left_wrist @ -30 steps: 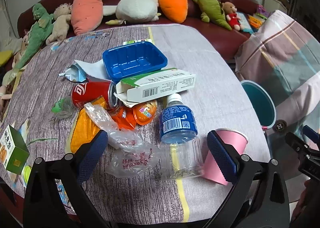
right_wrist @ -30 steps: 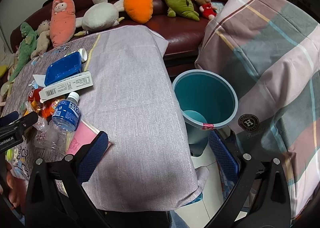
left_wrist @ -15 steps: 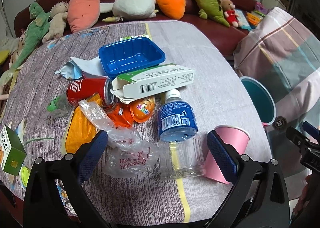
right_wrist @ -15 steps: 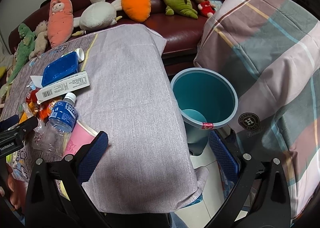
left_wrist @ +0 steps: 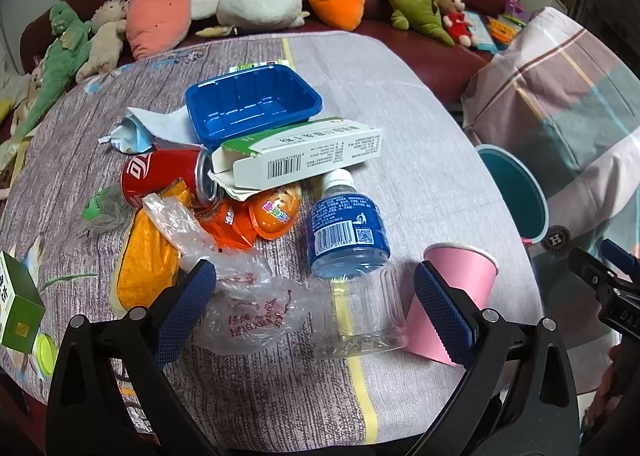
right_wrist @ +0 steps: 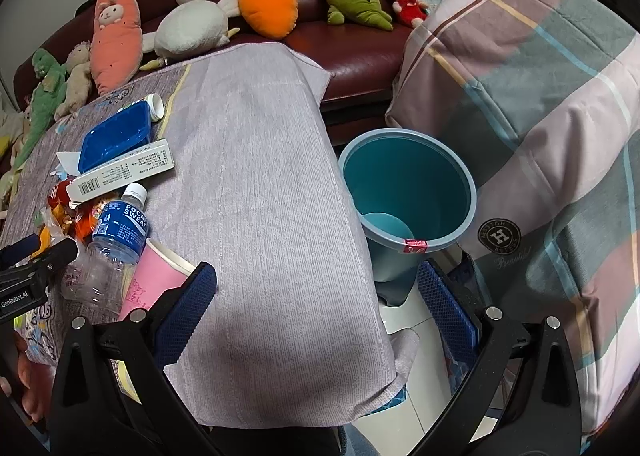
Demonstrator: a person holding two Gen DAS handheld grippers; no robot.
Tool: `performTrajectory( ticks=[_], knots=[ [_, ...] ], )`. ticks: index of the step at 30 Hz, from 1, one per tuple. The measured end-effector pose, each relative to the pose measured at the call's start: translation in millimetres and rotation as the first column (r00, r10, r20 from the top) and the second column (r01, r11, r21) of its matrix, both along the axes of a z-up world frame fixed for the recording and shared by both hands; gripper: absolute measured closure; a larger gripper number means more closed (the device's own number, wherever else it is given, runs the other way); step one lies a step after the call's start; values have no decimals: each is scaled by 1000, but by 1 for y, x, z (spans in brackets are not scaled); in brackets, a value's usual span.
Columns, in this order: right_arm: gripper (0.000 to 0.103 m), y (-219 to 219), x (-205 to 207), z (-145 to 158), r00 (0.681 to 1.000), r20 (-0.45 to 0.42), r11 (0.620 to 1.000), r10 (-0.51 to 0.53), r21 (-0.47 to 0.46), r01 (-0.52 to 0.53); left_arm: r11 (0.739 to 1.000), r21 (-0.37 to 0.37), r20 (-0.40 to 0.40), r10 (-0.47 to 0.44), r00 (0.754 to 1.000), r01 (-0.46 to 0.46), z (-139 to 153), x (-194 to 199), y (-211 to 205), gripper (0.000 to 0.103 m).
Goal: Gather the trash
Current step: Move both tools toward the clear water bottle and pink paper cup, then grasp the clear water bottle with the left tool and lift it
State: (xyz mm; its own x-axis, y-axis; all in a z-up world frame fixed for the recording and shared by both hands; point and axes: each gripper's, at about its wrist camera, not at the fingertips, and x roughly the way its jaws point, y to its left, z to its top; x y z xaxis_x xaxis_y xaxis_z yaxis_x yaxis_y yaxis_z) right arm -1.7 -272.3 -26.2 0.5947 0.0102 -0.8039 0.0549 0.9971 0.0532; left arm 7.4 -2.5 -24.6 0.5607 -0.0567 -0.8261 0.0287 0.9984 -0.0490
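Sofa (left_wrist: 420, 51): dark red, behind the worktop, lined with plush toys.
Worktop (left_wrist: 400, 103): covered in a grey-purple cloth, litter heaped on its left half.
Bin (right_wrist: 408, 191): teal, open, on the floor just off the worktop's right edge, beside a plaid blanket (right_wrist: 540, 115).
Left gripper (left_wrist: 314, 304): low at the near edge, fingers spread wide and holding nothing; the bottle and a crumpled plastic bag (left_wrist: 248, 304) lie between them.
Right gripper (right_wrist: 316, 304): fingers wide apart and empty, one over the cloth, the other over the floor by the bin.
Blue tray (left_wrist: 252, 103): upright, behind a white carton (left_wrist: 304, 157).
Bottle (left_wrist: 352, 256): clear, blue label, on its side, cap pointing away.
Red can (left_wrist: 168, 175): on its side, against the carton.
Pink cup (left_wrist: 460, 296): tipped over, just right of the bottle.
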Motion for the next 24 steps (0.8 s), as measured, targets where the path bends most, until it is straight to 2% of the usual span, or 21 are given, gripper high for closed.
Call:
performTrajectory(
  ticks=[7,12,15,19,20,22,24],
  knots=[
    [6,-3,1,-1,1000,-2,1000,-7,7,7,1000,1,-13,-15,1000,15,-3,2,-2,4],
    [6,-5,2,-2,1000,-2,1000,-8,12,8,998,12,-33,-67,997,67,-6,8,-5,4],
    [6,-8,4,-3,1000,-7,1000,-14,26,14,994,7,-74,-106,992,107,-9,19,-8,4],
    [6,-12,9,-7,1000,-17,999,-16,37,17,990,-27,-135,-143,980,141,-17,35,-11,11],
    [6,-13,10,-7,1000,-20,999,-15,39,16,989,-26,-146,-147,978,145,-19,39,-11,18],
    [6,-16,13,-8,1000,-22,999,-19,44,20,988,-33,-178,-157,971,154,-26,47,-14,24],
    [6,-19,16,-9,999,-24,998,-27,49,28,986,-42,-213,-169,962,164,-34,53,-16,26]
  ],
)
